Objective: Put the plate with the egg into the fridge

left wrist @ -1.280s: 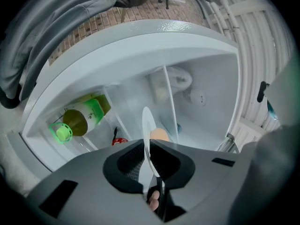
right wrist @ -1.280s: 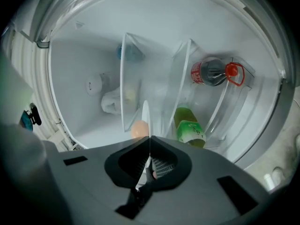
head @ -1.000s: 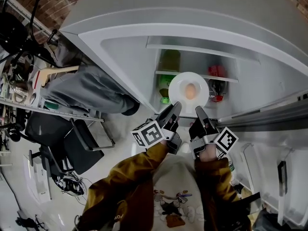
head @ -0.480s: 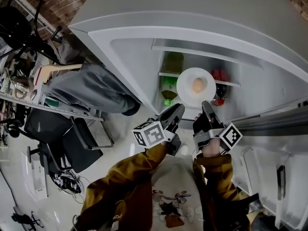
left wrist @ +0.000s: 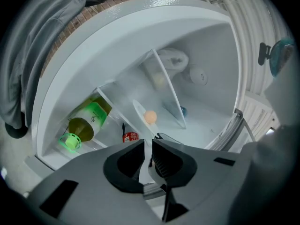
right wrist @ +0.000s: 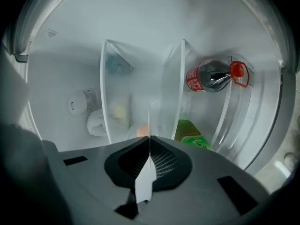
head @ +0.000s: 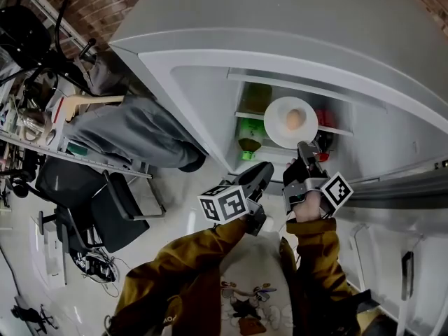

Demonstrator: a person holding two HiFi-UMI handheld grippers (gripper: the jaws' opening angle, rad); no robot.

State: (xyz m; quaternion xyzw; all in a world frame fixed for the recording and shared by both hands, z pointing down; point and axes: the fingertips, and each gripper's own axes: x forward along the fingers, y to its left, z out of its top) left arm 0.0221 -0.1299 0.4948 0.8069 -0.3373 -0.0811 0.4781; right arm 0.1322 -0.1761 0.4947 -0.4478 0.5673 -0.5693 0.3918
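Head view showed the right gripper (head: 306,149) clenched on the near rim of the plate (head: 276,126), at the fridge (head: 210,82) opening. It seemed stiff and brittle, and the loose egg (head: 295,119) could roll. The left gripper (head: 262,171), jaws just opened slightly, held nothing.

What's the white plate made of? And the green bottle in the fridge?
The plate looks like smooth white ceramic, maybe plastic: opaque, evenly white. The bottle looks like see-through plastic: yellowish liquid shows inside, under a bright green cap.
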